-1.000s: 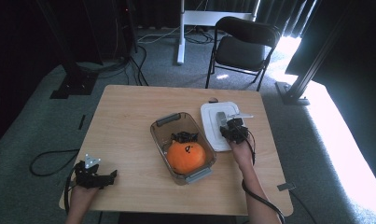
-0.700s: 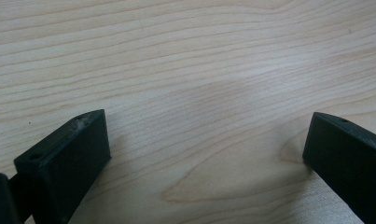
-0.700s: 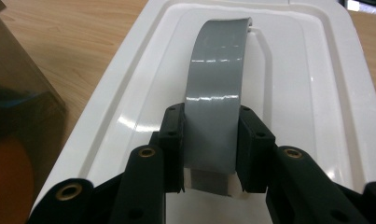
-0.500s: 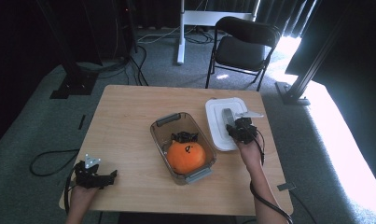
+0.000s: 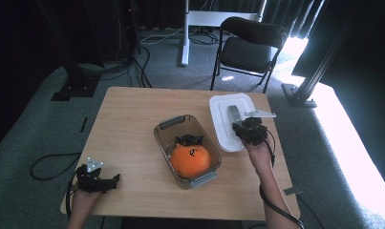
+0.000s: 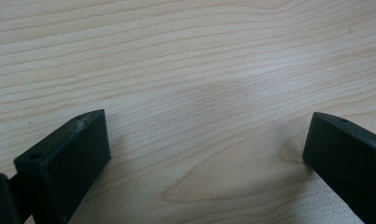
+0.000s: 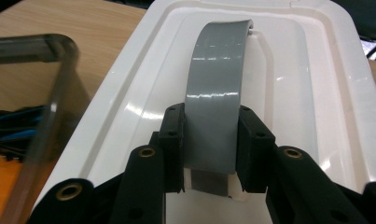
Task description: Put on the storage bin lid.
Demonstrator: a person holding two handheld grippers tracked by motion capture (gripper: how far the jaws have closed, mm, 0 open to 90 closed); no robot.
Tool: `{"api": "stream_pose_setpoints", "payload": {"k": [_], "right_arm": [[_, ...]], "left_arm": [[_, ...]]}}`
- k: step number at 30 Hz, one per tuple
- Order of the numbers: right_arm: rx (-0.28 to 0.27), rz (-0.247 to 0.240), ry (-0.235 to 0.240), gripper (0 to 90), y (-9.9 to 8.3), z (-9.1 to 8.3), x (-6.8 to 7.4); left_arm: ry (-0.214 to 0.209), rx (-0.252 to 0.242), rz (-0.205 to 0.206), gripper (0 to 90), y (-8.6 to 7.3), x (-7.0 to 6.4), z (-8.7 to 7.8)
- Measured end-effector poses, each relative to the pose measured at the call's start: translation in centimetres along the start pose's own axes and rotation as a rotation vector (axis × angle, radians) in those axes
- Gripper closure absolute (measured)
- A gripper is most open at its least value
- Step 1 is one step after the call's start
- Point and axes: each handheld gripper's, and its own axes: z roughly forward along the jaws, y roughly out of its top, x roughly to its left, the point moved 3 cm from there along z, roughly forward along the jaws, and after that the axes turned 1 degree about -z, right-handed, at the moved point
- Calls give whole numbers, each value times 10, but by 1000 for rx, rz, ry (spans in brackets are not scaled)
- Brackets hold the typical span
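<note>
The right gripper [image 7: 209, 149] is clamped on the grey handle [image 7: 216, 93] of the white lid [image 5: 226, 125], which lies on the table [image 5: 133, 119] beside the clear container [image 5: 187, 143], likely for lifting, while the left gripper [image 5: 97, 180] rests spread wide and empty.

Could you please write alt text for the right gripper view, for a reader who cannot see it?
The right gripper has its two black jaws closed on either side of the grey handle of a white lid lying on the wooden table. To the left is the corner of a clear bin with something orange inside.
</note>
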Motion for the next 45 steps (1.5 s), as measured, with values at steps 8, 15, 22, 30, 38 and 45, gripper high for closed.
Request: {"api": "stream_pose_setpoints", "payload": {"k": [8, 15, 22, 30, 38, 45], "right_arm": [[-45, -27, 62, 673, 12, -16, 19], [-64, -55, 123, 673, 17, -24, 40], [-64, -98, 174, 673, 17, -25, 63], [-66, -131, 243, 673, 16, -26, 87], [-59, -152, 307, 673, 11, -24, 110], [-34, -168, 345, 673, 4, -19, 125]], "left_arm": [[0, 0, 3, 9, 0, 0, 0], [1, -1, 1, 9, 0, 0, 0], [0, 0, 1, 9, 0, 0, 0], [0, -3, -2, 9, 0, 0, 0], [0, -1, -2, 9, 0, 0, 0], [-1, 1, 0, 9, 0, 0, 0]]}}
